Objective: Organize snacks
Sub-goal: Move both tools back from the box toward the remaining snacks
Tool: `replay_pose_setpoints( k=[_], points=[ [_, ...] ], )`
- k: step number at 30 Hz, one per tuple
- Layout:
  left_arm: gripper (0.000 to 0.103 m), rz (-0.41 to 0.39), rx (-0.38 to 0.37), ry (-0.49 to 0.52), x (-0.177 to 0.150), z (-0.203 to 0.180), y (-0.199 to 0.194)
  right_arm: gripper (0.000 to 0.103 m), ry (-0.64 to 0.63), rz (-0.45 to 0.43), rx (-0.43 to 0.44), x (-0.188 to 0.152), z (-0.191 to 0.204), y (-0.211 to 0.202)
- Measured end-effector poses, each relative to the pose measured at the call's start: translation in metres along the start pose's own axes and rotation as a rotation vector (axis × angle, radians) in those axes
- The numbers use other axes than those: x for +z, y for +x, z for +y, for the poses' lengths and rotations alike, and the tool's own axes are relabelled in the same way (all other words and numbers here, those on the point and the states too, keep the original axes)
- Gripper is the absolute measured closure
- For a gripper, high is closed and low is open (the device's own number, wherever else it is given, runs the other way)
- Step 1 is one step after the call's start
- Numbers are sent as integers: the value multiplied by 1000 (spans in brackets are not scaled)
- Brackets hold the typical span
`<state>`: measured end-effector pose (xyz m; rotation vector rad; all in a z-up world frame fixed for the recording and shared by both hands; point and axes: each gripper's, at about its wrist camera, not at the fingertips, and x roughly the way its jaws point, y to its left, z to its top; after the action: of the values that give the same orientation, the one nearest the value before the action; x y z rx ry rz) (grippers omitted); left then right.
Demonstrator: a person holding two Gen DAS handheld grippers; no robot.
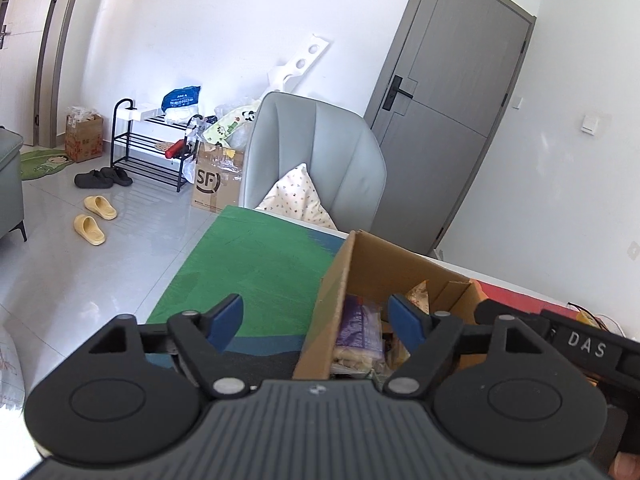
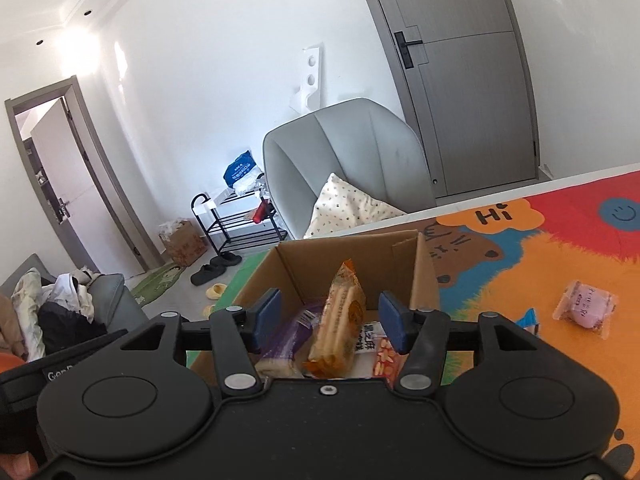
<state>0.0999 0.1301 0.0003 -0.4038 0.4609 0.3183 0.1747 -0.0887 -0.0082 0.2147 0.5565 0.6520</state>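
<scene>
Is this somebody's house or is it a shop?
Most likely somebody's home. Slippers lie on the floor by a shoe rack, a cushioned armchair stands nearby, and the table has a cartoon play mat on it.

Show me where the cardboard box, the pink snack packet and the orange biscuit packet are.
cardboard box (image 2: 352, 250): right wrist view, inside of its far wall.
pink snack packet (image 2: 586, 307): right wrist view, middle of the wrapper.
orange biscuit packet (image 2: 338, 320): right wrist view, middle of the pack.

Each black gripper (image 1: 316, 322) (image 2: 330, 320) carries blue pads, silver rivets and white lettering.
</scene>
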Motion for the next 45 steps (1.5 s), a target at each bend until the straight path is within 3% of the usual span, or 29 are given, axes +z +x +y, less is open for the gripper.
replay_pose_setpoints(
  k=[4, 16, 25, 45],
  points=[
    [16, 2, -11, 31, -4, -16, -1, 46, 13, -1, -28, -2, -15, -15],
    [14, 34, -75, 122, -25, -77, -1, 36, 74, -27, -137, -12, -68, -54],
    [14, 35, -142, 187, -43, -130, -5, 36, 155, -73, -197, -17, -119, -86],
    [15, 66, -135, 256, -70, -196, 20, 36, 295, -92, -181, -33, -195, -96]
  ],
)
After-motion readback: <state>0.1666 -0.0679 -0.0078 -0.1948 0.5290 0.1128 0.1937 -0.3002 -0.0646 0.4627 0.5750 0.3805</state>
